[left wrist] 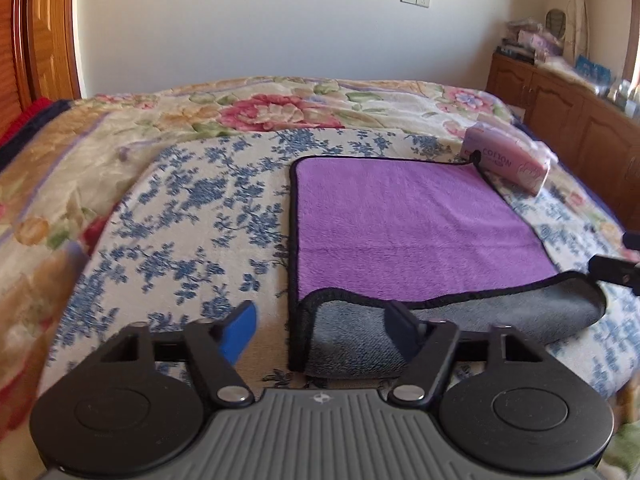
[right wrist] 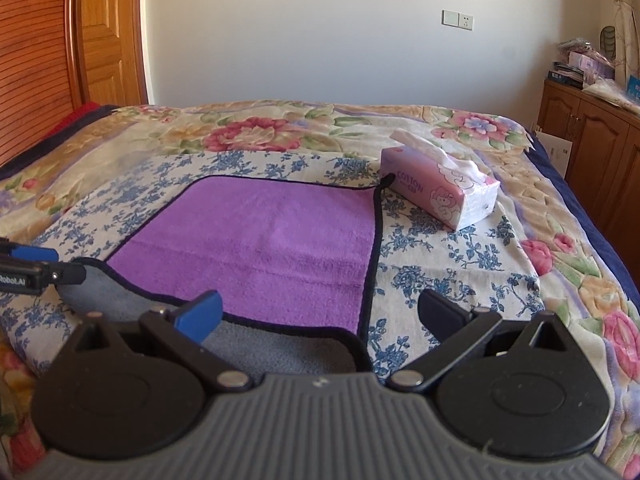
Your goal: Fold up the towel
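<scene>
A purple towel (left wrist: 408,224) with black trim lies on the bed, its near edge turned over so the grey underside (left wrist: 500,312) shows. My left gripper (left wrist: 324,326) is open over the towel's near left corner, holding nothing. In the right wrist view the same towel (right wrist: 264,248) lies ahead, grey flap (right wrist: 272,348) nearest. My right gripper (right wrist: 320,312) is open over the towel's near right corner, empty. The left gripper's tip (right wrist: 36,268) shows at that view's left edge; the right gripper's tip (left wrist: 616,272) shows at the right of the left wrist view.
A blue-flowered cloth (left wrist: 192,216) lies under the towel on a floral bedspread (left wrist: 280,112). A pink tissue pack (right wrist: 436,188) sits at the towel's far right corner. A wooden cabinet (right wrist: 592,144) stands at the right, a wooden door (right wrist: 108,36) at the far left.
</scene>
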{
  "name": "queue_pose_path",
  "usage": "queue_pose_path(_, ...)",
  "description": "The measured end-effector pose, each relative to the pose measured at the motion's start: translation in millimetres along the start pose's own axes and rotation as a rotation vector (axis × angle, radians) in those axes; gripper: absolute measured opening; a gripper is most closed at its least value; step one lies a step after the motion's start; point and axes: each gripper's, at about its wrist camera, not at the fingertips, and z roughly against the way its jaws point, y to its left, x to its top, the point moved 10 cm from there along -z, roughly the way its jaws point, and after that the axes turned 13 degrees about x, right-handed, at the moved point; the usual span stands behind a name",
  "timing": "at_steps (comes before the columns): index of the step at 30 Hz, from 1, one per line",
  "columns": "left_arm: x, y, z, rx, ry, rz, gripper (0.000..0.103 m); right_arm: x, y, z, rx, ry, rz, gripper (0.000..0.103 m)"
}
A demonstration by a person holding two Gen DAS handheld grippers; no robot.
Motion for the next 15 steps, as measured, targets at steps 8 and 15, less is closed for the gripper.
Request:
queue_pose_path(8,3.8,-1.3,-7.8,-0.025,0.01,0.019,0.044,-2.5,-12.0,-10.3,-0.008,0.018,-0.029,0.103)
queue_pose_path(15,1.7,1.5,-17.2,-0.027,0.036,0.028,0.025,-4.8,-16.7,-17.5,-0.004,0.034,-0.044,0.103)
